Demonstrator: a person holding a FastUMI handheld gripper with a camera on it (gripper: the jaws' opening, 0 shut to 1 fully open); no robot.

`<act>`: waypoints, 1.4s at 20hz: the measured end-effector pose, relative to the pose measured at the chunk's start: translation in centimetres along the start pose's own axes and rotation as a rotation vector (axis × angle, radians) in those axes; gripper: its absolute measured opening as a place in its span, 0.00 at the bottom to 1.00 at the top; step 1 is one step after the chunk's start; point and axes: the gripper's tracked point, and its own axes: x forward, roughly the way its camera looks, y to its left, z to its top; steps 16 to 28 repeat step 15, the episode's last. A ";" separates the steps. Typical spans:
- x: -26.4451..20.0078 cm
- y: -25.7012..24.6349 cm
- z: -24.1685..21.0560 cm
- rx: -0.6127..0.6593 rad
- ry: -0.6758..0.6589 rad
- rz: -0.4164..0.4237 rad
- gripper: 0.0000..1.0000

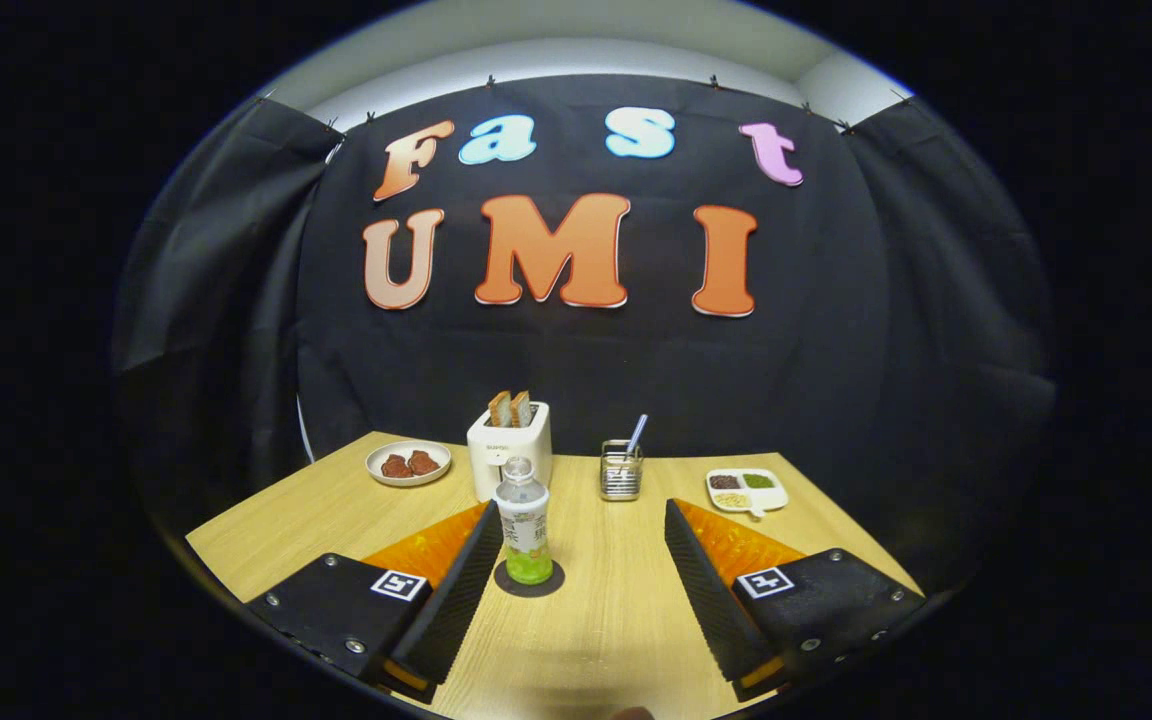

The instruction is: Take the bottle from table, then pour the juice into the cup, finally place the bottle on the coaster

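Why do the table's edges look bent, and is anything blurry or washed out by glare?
Gripper view: the fisheye lens bows the light wooden table; light falls evenly, without harsh glare. The clear plastic bottle of green juice on its dark round coaster is sharp, between the open gripper fingers, nearer one of them.

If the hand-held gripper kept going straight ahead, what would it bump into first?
Probably the metal holder at the back of the table. The open hand-held gripper points there; the bottle on its coaster stands beside one finger, though depth is uncertain.
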 end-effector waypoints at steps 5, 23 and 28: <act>-7.1 -4.5 1.4 -0.003 -0.050 -0.079 0.97; -11.0 -9.2 1.3 0.056 -0.081 -0.166 0.97; -11.0 -9.2 1.3 0.056 -0.081 -0.166 0.97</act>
